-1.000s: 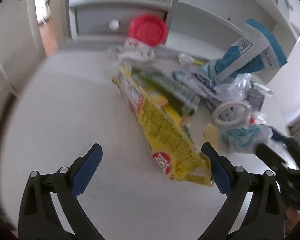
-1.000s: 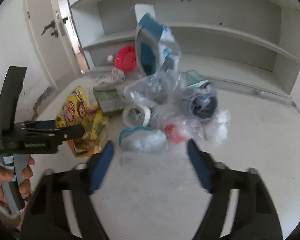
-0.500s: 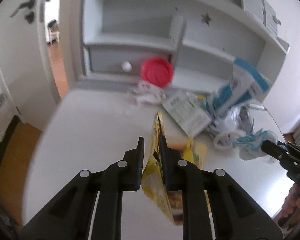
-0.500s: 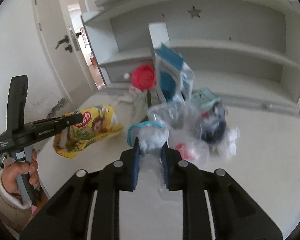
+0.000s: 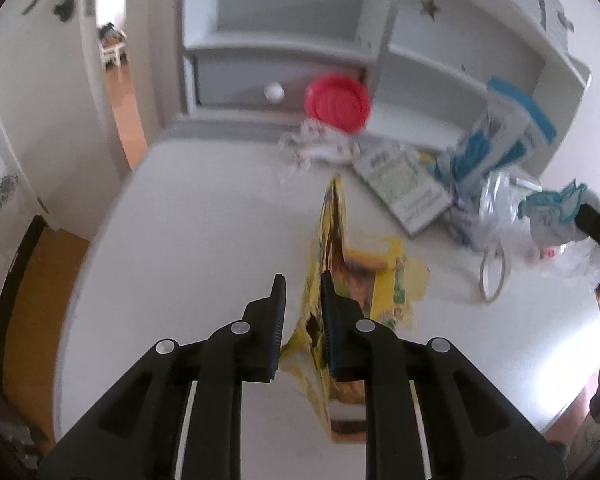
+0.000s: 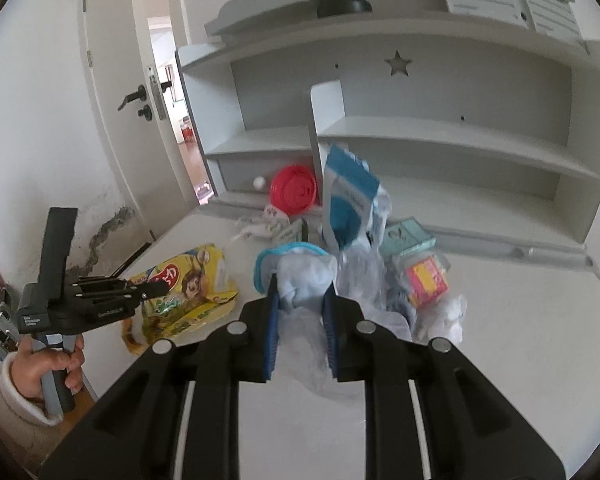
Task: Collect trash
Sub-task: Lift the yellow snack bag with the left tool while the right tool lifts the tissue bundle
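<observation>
jaws of the left gripper [image 5: 302, 312] pinch the yellow snack bag [image 5: 332, 248], lifted edge-on above the near white table [image 5: 204, 216]. right gripper [image 6: 300, 318] clamps a white wrapper with a blue rim [image 6: 300, 276], just near the trash pile [image 6: 380, 264].

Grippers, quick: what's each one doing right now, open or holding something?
Left gripper: shut on the yellow snack bag.
Right gripper: shut on the white wad with a blue rim.
</observation>
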Tool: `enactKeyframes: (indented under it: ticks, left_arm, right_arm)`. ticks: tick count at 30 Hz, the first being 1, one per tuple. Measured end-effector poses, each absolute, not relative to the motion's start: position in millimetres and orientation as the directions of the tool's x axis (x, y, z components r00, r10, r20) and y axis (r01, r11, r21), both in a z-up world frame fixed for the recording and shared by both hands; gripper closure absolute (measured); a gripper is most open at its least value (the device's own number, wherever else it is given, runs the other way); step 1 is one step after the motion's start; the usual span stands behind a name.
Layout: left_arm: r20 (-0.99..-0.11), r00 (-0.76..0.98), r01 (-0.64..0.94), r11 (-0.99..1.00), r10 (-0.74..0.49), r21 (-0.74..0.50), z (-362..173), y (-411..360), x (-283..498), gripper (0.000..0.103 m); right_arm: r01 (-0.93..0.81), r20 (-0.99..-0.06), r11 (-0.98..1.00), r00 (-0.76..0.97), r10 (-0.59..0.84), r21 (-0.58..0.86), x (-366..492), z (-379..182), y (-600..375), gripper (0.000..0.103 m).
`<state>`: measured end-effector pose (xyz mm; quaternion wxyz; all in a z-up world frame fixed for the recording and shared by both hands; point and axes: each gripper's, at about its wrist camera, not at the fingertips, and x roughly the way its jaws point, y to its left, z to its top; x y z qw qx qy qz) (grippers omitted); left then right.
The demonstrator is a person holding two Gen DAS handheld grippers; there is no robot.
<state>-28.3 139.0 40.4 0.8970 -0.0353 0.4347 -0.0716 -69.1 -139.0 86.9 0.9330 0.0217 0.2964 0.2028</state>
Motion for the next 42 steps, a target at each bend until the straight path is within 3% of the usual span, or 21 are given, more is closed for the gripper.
enactKeyframes:
  ticks: [6, 9, 14, 18, 25, 30, 38, 40, 42]
  left_arm:
    - [-0.816, 0.568, 0.155, 0.988, -0.109, -0.024, 22.4, 118.6, -31.2, 0.09]
    - [-0.803, 0.583, 0.156, 0.987, -0.124, -0.039, 25.9, 120.0, -35.4, 0.091]
    - [-0.703, 0.695, 0.117, 0.988, -0.154, -0.101, 76.7, 137.8, -43.5, 0.092]
    - [-0.604, 0.781, 0.15, 0.986, -0.161, -0.069, 131.7, 124.3, -53.8, 0.092]
    - [-0.514, 0.786, 0.358, 0.931, -0.344, -0.075, 185.5, 31.3, -70.6, 0.092]
    - [-0.51, 0.72, 0.513, 0.856, -0.47, -0.065, 186.7, -54.6, -80.0, 0.091]
    - [-0.575, 0.675, 0.497, 0.861, -0.462, -0.108, 155.5, -76.3, -62.0, 0.091]
    - [-0.584, 0.671, 0.49, 0.864, -0.457, -0.114, 150.6, -78.6, -55.2, 0.091]
    - [-0.592, 0.663, 0.488, 0.864, -0.459, -0.124, 145.0, -80.8, -52.4, 0.091]
  right_arm:
    - [-0.334, -0.539, 0.927, 0.757, 0.371, 0.169, -73.5, 88.4, -150.8, 0.084]
    - [-0.326, -0.53, 0.93, 0.765, 0.365, 0.169, -76.1, 92.1, -156.0, 0.084]
    - [-0.325, -0.485, 0.933, 0.798, 0.358, 0.154, -82.9, 113.3, -168.8, 0.084]
    - [-0.329, -0.425, 0.926, 0.823, 0.377, 0.184, -92.8, 139.1, -193.2, 0.084]
    - [-0.242, -0.352, 0.954, 0.889, 0.292, 0.179, -120.5, 174.2, -265.6, 0.084]
    - [-0.176, -0.429, 0.946, 0.858, 0.283, 0.273, -124.8, 149.2, -333.6, 0.084]
    - [-0.087, -0.594, 0.937, 0.753, 0.284, 0.339, -95.2, 61.2, -377.2, 0.083]
    - [-0.084, -0.612, 0.944, 0.741, 0.274, 0.32, -92.0, 53.1, -379.4, 0.076]
    - [-0.065, -0.628, 0.951, 0.737, 0.25, 0.302, -84.1, 50.0, -383.4, 0.061]
